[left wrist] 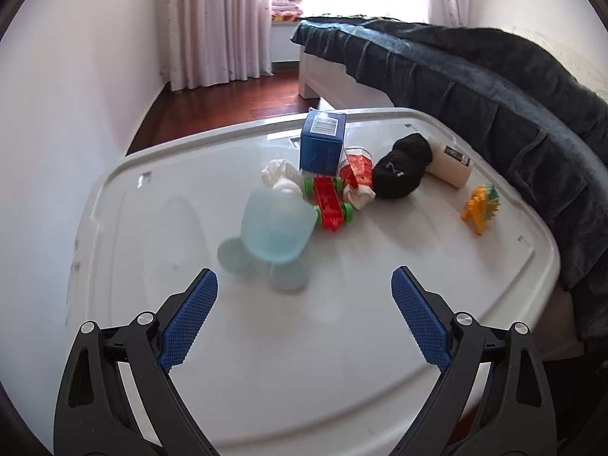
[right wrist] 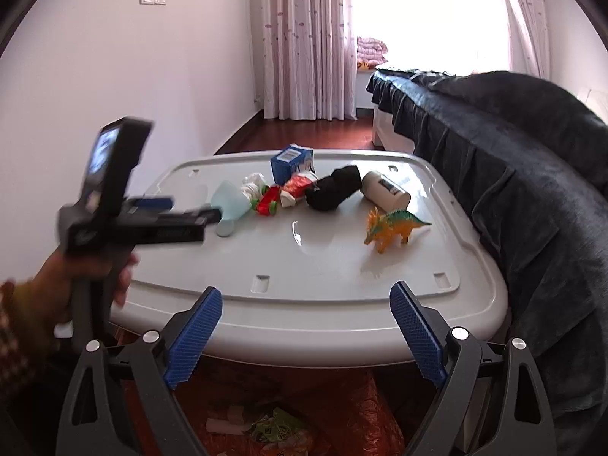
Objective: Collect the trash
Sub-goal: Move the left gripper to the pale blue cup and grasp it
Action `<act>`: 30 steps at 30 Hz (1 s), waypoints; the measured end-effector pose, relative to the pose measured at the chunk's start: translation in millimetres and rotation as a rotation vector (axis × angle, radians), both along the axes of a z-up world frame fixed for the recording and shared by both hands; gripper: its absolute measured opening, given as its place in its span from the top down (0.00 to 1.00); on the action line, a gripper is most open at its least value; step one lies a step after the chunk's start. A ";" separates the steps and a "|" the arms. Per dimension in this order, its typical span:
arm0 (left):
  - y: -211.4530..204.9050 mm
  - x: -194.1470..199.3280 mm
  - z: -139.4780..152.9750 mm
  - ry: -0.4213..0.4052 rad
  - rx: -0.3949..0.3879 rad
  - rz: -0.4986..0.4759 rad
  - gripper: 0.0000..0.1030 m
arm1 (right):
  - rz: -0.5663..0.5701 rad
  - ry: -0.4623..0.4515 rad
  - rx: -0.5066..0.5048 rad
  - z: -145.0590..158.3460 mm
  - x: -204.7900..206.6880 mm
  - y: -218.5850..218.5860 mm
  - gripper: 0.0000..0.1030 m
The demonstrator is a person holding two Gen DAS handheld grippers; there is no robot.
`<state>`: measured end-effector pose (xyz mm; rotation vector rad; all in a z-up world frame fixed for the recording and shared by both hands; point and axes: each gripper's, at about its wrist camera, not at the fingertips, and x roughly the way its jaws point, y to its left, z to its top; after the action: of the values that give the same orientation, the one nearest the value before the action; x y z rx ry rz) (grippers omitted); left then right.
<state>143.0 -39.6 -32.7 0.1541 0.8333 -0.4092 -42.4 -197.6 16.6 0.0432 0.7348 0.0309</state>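
1. The left claw (left wrist: 304, 296) is released, its blue pads spread with nothing between them, low in the frame above the white table (left wrist: 342, 342).
2. The right claw (right wrist: 306, 311) is likewise released and bare, at the table's near edge.
3. Just beyond the left claw, a pale blue cup (left wrist: 275, 224) lies tipped over.
4. Mid-frame cluster: crumpled white tissue (left wrist: 279, 174), red toy car (left wrist: 328, 203), red-and-white wrapper (left wrist: 357, 176), blue box (left wrist: 323, 142), black cloth (left wrist: 401, 169).
5. Lower frame, right view: an orange bag (right wrist: 342, 418) holding scraps sits beneath the table.

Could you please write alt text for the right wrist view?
The open right gripper hovers before a white bin lid holding a blue carton, toy car, black cloth, white bottle and dinosaur. The left gripper reaches in from the left.
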 end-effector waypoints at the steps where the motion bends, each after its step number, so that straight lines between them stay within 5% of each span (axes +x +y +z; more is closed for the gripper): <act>1: -2.1 6.9 -2.0 -0.002 0.010 -0.009 0.12 | -0.002 0.010 0.001 -3.7 2.0 -2.3 0.14; 14: -18.1 71.4 -38.3 0.066 0.075 -0.022 0.12 | -0.008 0.057 0.056 -17.3 13.8 -19.1 0.14; 20: -14.1 78.9 -49.0 0.119 0.072 -0.005 0.41 | -0.002 0.058 0.063 -17.1 13.4 -19.1 0.14; 30: -1.6 61.2 -43.5 0.107 0.049 0.078 0.42 | -0.009 0.055 0.056 -17.5 13.7 -20.0 0.14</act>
<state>204.2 -41.2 -76.3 0.1456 0.9519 -0.3261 -28.7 -217.6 -0.9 0.1016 0.7884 0.0416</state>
